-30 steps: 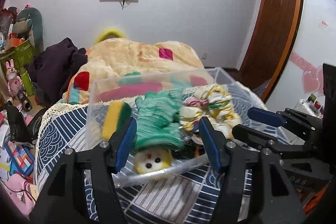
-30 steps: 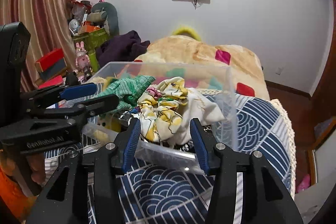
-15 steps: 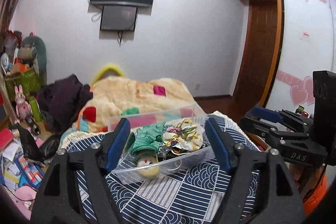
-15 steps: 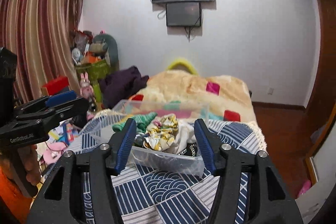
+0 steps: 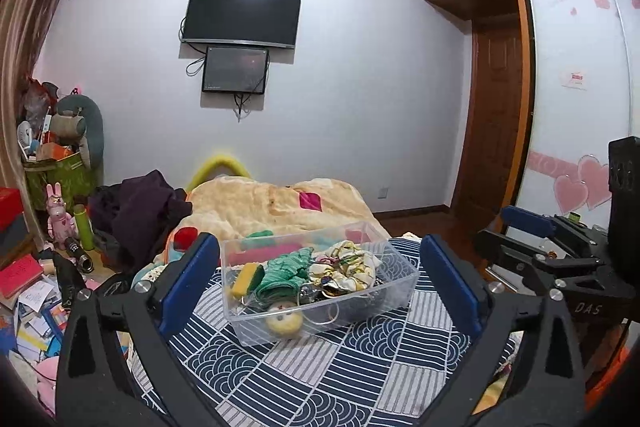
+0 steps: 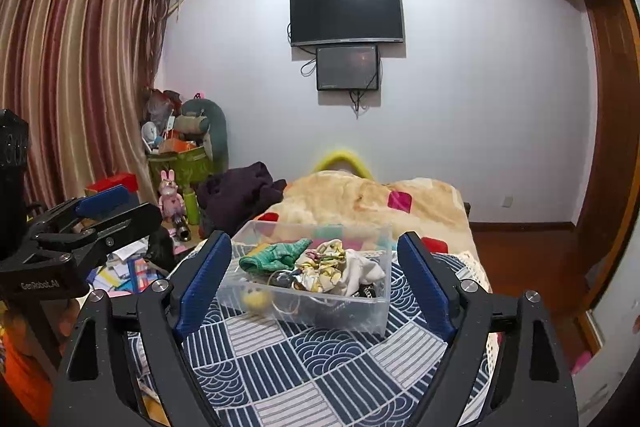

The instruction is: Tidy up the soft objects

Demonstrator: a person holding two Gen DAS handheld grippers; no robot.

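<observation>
Clear plastic bin point(image 5: 320, 291) sits mid-frame on the bed's blue patterned cover point(image 5: 340, 367), holding a green cloth point(image 5: 286, 273), floral cloth point(image 5: 346, 265) and yellow toy point(image 5: 284, 323). Left claw point(image 5: 320, 291) and right claw point(image 6: 310, 279) hang released, empty, apart from it. Sorting looks finished; otherwise reach down in. Nothing blocks.

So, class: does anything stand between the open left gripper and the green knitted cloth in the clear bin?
Only the clear bin's own near wall. The green knitted cloth lies inside, beside a floral cloth, uncovered from above. The left gripper is open with bare patterned bedspread before it. Coming down over the rim avoids the wall.
</observation>
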